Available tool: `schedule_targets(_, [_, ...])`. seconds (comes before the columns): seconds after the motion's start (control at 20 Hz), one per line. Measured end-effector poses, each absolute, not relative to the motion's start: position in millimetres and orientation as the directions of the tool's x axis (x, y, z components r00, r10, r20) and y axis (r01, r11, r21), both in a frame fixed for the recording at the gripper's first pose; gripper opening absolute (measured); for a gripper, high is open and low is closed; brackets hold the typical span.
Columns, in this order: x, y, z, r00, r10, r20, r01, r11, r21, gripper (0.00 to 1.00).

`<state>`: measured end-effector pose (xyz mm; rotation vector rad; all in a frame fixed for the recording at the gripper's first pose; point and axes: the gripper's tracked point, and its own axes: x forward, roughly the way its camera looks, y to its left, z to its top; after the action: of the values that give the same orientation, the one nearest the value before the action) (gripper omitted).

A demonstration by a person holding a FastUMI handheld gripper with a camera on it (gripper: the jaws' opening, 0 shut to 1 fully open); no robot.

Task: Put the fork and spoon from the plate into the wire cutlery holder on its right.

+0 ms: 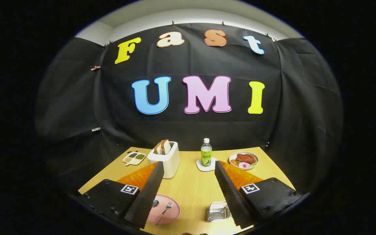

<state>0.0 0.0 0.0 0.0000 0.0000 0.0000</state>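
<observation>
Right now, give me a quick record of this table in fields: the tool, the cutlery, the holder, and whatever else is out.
tool: tool open, fingers spread wide above the table, holding nothing
plate: pink plate beside the left finger, partly hidden by it
fork: fork lying on the plate
spoon: spoon on the plate, mostly hidden by the finger
holder: wire cutlery holder right of the plate, against the right finger
beyond the fingers: toaster with bread, bottle on a coaster, food plate, condiment tray

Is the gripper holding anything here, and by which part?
Nothing is held. The gripper has its fingers wide apart, above the fork on the plate.
</observation>
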Motion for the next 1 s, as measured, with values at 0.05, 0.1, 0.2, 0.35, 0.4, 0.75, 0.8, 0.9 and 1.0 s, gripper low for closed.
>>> schedule_targets(0.05, [-2, -1, -1, 1.0, -0.003, -0.004, 0.003, 1.0, 0.001, 0.98])
schedule_targets(0.1, [-3, -3, -2, 1.0, -0.007, -0.007, 0.007, 1.0, 0.005, 0.98])
schedule_targets(0.2, [-3, -6, -4, 1.0, -0.013, -0.012, 0.013, 1.0, 0.015, 0.98])
schedule_targets(0.35, [-5, -9, -5, 1.0, -0.022, -0.019, 0.023, 0.999, 0.027, 0.98])
schedule_targets(0.4, [-5, -8, -7, 0.999, -0.021, -0.025, 0.022, 0.999, 0.029, 0.98])
schedule_targets(0.75, [-2, -5, -11, 0.999, -0.034, -0.042, 0.034, 0.999, 0.019, 0.99])
schedule_targets(0.8, [0, -6, -12, 0.998, -0.039, -0.046, 0.04, 0.999, 0.018, 1.0])
schedule_targets(0.9, [3, -4, -20, 0.997, -0.044, -0.071, 0.045, 0.999, 0.011, 0.99])
schedule_targets(1.0, [6, 2, -37, 0.992, -0.039, -0.119, 0.039, 0.999, -0.006, 0.99])
